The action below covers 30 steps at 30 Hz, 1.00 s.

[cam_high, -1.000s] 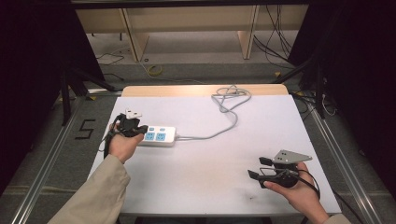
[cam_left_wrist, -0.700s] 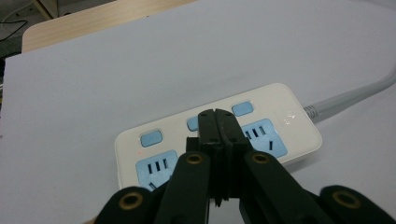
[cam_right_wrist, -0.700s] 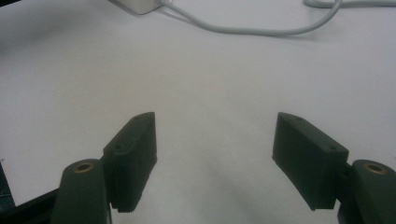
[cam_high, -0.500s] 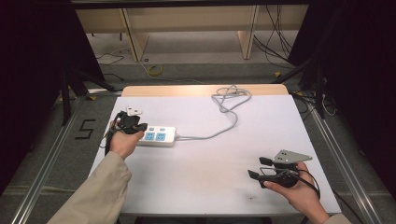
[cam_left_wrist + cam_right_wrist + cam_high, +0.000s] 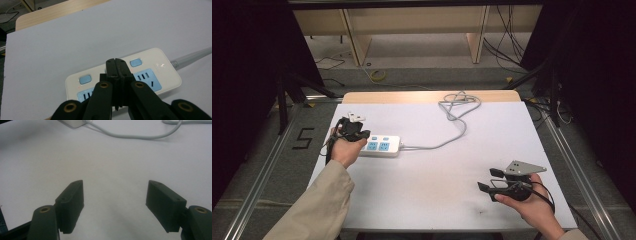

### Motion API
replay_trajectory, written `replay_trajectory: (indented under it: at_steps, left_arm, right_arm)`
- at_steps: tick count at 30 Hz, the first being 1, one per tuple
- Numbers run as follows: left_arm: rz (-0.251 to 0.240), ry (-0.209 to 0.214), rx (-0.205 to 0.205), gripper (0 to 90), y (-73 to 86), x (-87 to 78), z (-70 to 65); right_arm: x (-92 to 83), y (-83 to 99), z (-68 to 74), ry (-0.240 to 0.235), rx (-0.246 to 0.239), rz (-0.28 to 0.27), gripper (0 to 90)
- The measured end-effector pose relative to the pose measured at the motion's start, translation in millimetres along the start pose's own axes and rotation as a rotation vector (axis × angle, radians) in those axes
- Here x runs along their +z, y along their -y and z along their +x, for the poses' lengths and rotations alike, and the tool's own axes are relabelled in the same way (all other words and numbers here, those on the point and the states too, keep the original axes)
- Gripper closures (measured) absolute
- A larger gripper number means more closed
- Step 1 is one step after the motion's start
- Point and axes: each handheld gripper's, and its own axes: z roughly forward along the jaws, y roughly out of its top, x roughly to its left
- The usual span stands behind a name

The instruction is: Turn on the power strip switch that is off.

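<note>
I am holding the left tongs [image 5: 117, 65] with their jaws pressed together and nothing between them, their tips just above the white power strip [image 5: 150, 75], between its two blue switches; whether they are touching it I cannot tell. The strip is lying at the left of the desk [image 5: 437, 200], its grey cable [image 5: 457, 130] trailing toward the far edge. My right tongs [image 5: 115, 205] are hovering wide open over bare desk, gripping nothing.

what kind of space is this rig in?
Probably a lab or workshop data-collection station, not a home: a white-topped table framed by metal rails, loose cables on the floor behind it, and a "5" marked on the floor.
</note>
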Motion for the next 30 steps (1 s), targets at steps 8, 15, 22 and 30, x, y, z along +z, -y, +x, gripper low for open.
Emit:
replay_trajectory:
  at_steps: [8, 15, 22, 30]
  left_arm:
    - [0.005, -0.004, 0.007, 90.0, -2.2, 2.7, -0.7]
    - [0.008, -0.011, 0.014, 90.0, -4.2, 5.3, -1.0]
    - [0.016, -0.014, 0.019, 90.0, -4.7, 9.0, -0.4]
    - [0.025, -0.015, 0.012, 90.0, -4.6, 12.0, 1.3]
  right_arm:
    - [0.0, -0.1, 0.0, 0.0, 0.0, 0.0, 30.9]
    - [0.1, 0.0, -0.1, -0.001, -0.001, -0.003, 30.9]
    - [0.0, 0.1, -0.1, 0.001, 0.0, -0.002, 30.9]
    - [0.0, 0.0, 0.0, -0.001, -0.001, 0.001, 30.8]
